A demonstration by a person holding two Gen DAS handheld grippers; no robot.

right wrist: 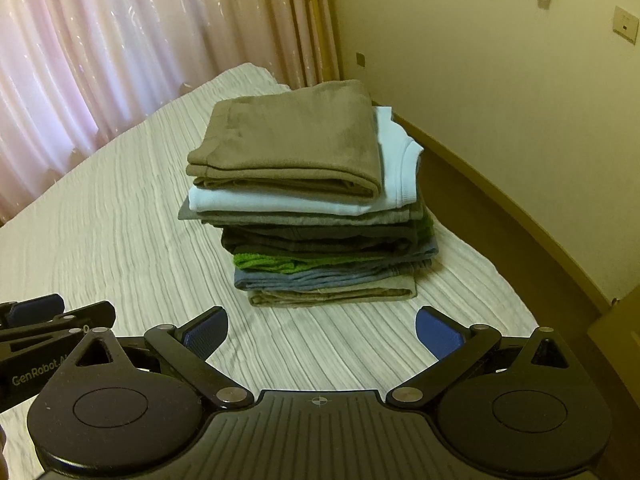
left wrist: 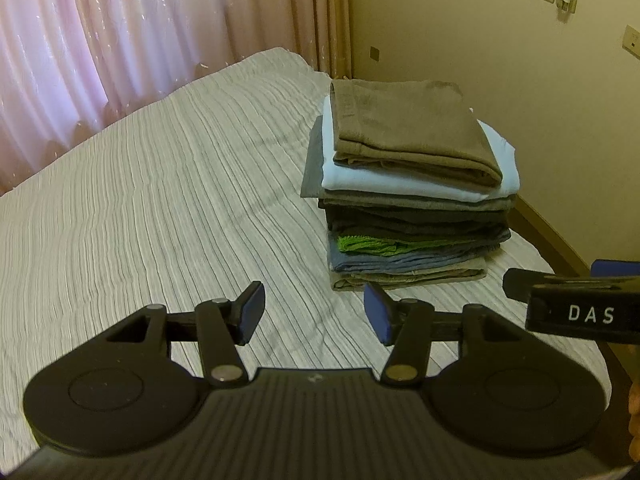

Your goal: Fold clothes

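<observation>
Left wrist view: we find our left tongs (left wrist: 314,312) spread apart, gripping nothing, above the bed (left wrist: 160,200). The stack of folded clothes (left wrist: 408,188) sits ahead, toward the right edge.

Right wrist view: our right tongs (right wrist: 320,338) released wide, empty; the stack lies directly ahead, brown garment (right wrist: 292,140) topmost.

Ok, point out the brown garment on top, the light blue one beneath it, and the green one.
brown garment (right wrist: 292,140), right wrist view, top face.
light blue garment (right wrist: 396,152), right wrist view, collar end.
green garment (left wrist: 360,245), left wrist view, front edge.
</observation>
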